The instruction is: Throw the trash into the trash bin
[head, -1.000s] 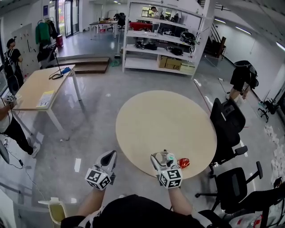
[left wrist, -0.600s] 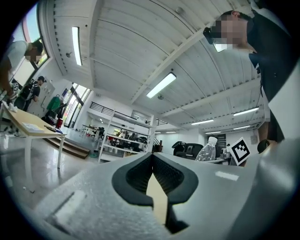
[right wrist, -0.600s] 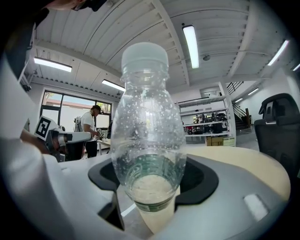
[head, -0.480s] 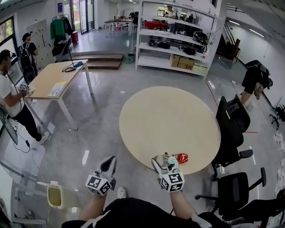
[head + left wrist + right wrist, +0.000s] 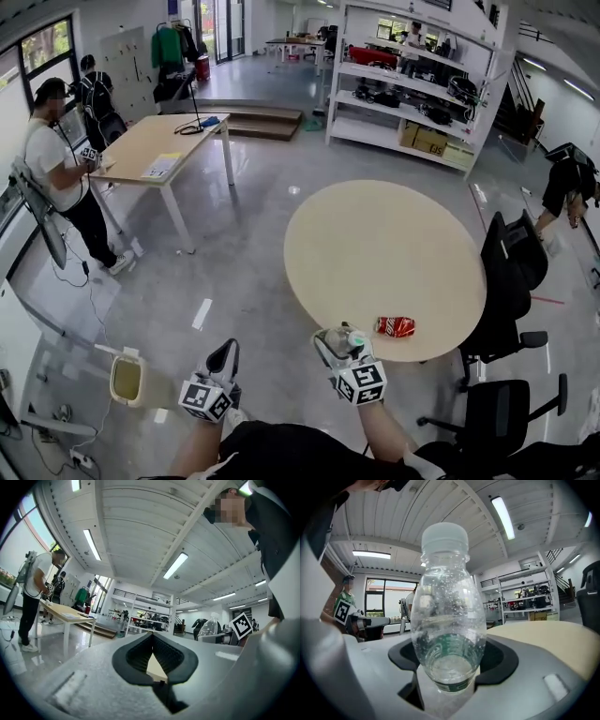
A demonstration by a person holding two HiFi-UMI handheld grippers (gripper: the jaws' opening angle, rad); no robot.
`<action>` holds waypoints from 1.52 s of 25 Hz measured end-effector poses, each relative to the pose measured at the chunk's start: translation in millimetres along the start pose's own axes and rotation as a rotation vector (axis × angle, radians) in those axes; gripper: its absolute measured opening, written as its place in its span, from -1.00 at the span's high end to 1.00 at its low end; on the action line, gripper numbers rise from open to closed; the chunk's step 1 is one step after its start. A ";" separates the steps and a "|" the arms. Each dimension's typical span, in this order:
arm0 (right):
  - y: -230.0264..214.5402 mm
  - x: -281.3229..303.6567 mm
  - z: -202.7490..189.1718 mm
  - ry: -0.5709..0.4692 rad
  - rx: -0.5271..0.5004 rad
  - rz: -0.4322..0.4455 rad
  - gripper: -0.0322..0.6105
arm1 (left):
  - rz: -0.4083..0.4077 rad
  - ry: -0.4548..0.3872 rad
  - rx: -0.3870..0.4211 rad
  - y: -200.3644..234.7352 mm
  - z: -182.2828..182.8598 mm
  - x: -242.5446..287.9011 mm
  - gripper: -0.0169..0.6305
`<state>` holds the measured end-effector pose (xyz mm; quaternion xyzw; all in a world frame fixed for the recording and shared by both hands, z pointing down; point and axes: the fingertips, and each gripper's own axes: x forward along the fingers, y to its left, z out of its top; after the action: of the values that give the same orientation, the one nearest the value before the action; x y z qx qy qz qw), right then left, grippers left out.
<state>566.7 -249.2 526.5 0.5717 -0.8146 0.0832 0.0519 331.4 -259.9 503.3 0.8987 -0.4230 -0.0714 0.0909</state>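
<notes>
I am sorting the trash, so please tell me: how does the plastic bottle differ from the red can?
The plastic bottle is clear; the red can is opaque red. The bottle is gripped in the right claw, off the table; the can lies free on the round table, near its edge. Neither is in the trash bin.

Clear plastic bottle (image 5: 449,616) with white cap at the top, gripped near its base between the dark jaws of the right gripper (image 5: 452,662), pale round table (image 5: 543,639) at right, shelving rack (image 5: 525,599) behind, ceiling lamps (image 5: 502,512) above.
</notes>
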 end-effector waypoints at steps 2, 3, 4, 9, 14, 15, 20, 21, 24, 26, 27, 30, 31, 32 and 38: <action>21.1 4.4 6.0 -0.002 -0.018 0.033 -0.11 | 0.037 -0.026 0.001 10.3 9.5 -17.8 0.94; 32.4 6.6 8.8 -0.003 -0.026 0.046 -0.11 | 0.054 -0.037 -0.002 16.1 14.6 -28.2 0.94; 44.6 9.1 11.2 -0.005 -0.033 0.058 -0.11 | 0.069 -0.046 -0.005 22.3 19.8 -39.6 0.94; 125.5 42.1 19.7 -0.014 -0.057 0.134 -0.11 | 0.133 -0.070 0.004 73.0 37.6 -103.9 0.94; 239.5 76.1 27.1 -0.024 -0.078 0.274 -0.11 | 0.248 -0.090 0.033 136.6 64.2 -189.9 0.94; 260.2 81.4 26.6 -0.023 -0.091 0.302 -0.11 | 0.271 -0.096 0.042 148.5 68.3 -206.8 0.94; 349.6 106.7 23.6 -0.009 -0.129 0.421 -0.11 | 0.407 -0.128 0.053 193.2 87.0 -292.5 0.94; 368.1 111.8 24.1 -0.009 -0.135 0.448 -0.11 | 0.439 -0.134 0.047 201.5 88.9 -310.3 0.94; 417.3 122.8 23.0 -0.007 -0.155 0.531 -0.11 | 0.522 -0.148 0.038 217.5 89.8 -356.4 0.94; 446.2 127.7 20.6 -0.002 -0.161 0.582 -0.11 | 0.565 -0.159 0.045 223.0 93.5 -382.3 0.94; 461.0 129.8 18.8 0.002 -0.162 0.605 -0.11 | 0.585 -0.163 0.051 225.7 96.3 -395.5 0.94; 512.8 136.4 14.1 0.013 -0.166 0.686 -0.11 | 0.657 -0.177 0.081 239.5 103.9 -441.1 0.94; 533.3 139.0 13.3 0.013 -0.171 0.718 -0.11 | 0.687 -0.183 0.087 246.2 106.1 -459.0 0.94; 554.8 141.1 12.2 0.013 -0.179 0.751 -0.11 | 0.723 -0.187 0.086 252.0 108.3 -477.8 0.94; 653.2 134.6 -9.4 0.064 -0.220 0.947 -0.11 | 0.947 -0.209 0.045 251.8 95.2 -577.8 0.94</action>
<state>-93.4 -154.3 510.1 0.1263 -0.9872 0.0285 0.0935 -241.5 19.6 496.8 0.5973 -0.7937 -0.1029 0.0512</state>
